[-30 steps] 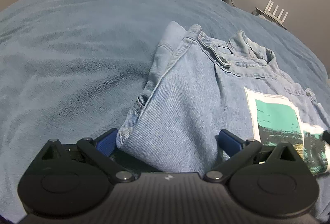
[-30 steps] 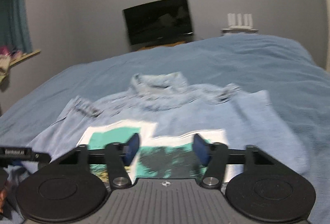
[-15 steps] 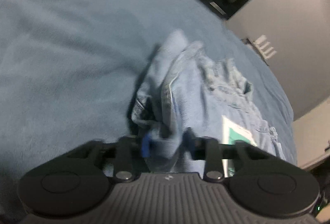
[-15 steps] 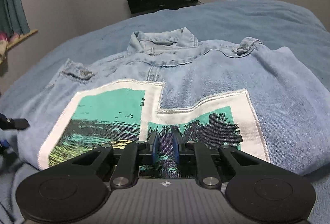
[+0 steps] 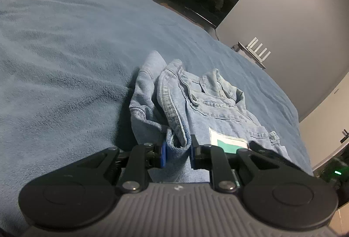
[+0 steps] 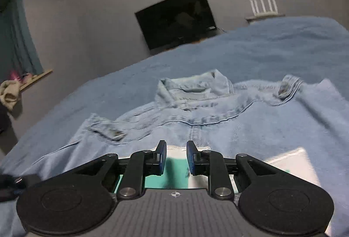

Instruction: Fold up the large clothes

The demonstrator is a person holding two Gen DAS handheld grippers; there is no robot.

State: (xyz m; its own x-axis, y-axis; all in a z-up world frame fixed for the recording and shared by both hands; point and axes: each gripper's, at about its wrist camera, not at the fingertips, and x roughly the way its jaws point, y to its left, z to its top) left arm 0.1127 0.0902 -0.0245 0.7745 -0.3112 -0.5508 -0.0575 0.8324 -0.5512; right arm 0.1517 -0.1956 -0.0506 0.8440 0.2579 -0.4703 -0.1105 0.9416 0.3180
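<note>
A: Nearest first, left gripper (image 5: 177, 153)?

B: Clamped on a bunched corner of the denim jacket (image 5: 218, 115). Jaws just been closing, with a roll of hem pinched between the blue pads. Angled down toward the bed and rolled a little to one side.

A: And the right gripper (image 6: 176, 157)?

B: Low over the printed patch (image 6: 290, 160) at the near hem, also pointing down at a slant. Jaws just been easing apart, leaving a narrow gap with teal cloth showing in it. Cannot tell whether pinched or merely lying behind.

A: Step in hand, then?

B: Probably taking hold of the near hem, ready to fold it up toward the collar (image 6: 192, 88).

A: Next move?

B: Needs a sure grip on the right first. Then lift both corners together and carry them away, level, so the hem lands square near the shoulders.

A: Jacket's place?

B: Back-up on the blue blanket (image 5: 65, 51), sides already folded in, collar at the far end. Beyond it only the blanket, then the television (image 6: 176, 19) on the grey wall.
</note>
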